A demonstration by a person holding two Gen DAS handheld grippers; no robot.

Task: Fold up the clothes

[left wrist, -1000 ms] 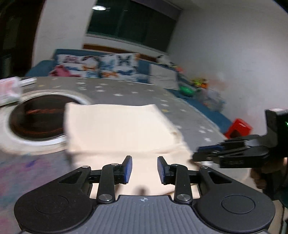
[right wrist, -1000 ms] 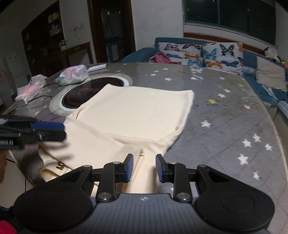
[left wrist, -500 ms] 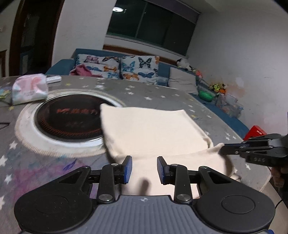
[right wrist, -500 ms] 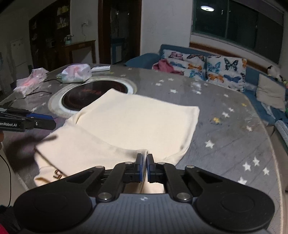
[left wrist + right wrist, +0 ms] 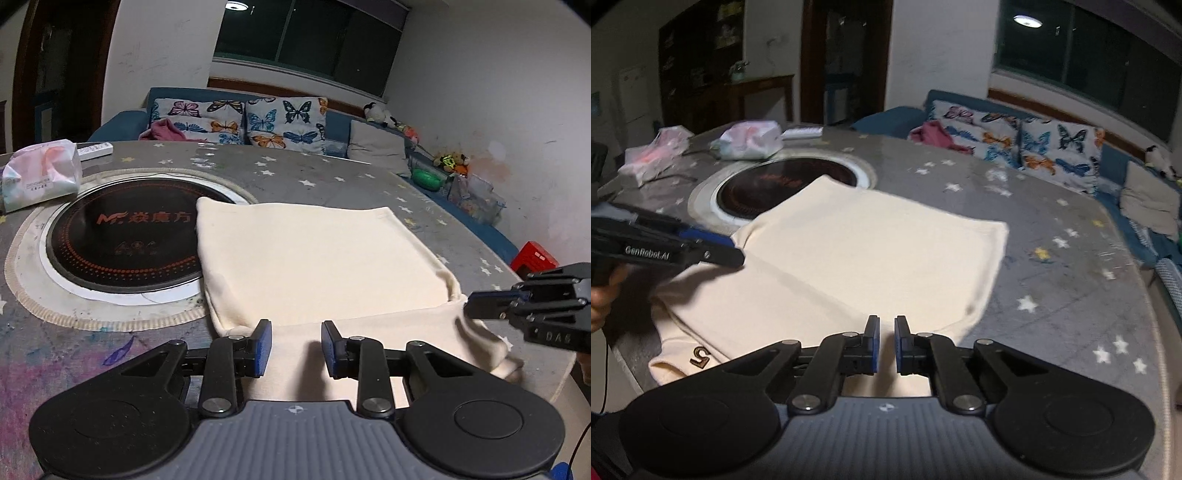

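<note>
Dim room, ceiling lamp (image 5: 237, 5) glare, fisheye-bent edges.

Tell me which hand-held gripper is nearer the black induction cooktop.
Left. The left hand-held gripper sits over the cream garment's near edge, on the side toward the induction cooktop. The right hand-held gripper is at the garment's opposite side.

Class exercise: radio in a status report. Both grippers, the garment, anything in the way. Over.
Left gripper open over near hem. Right gripper shut on garment edge. Garment part-folded on table, far corner over cooktop. Nothing blocking.
</note>
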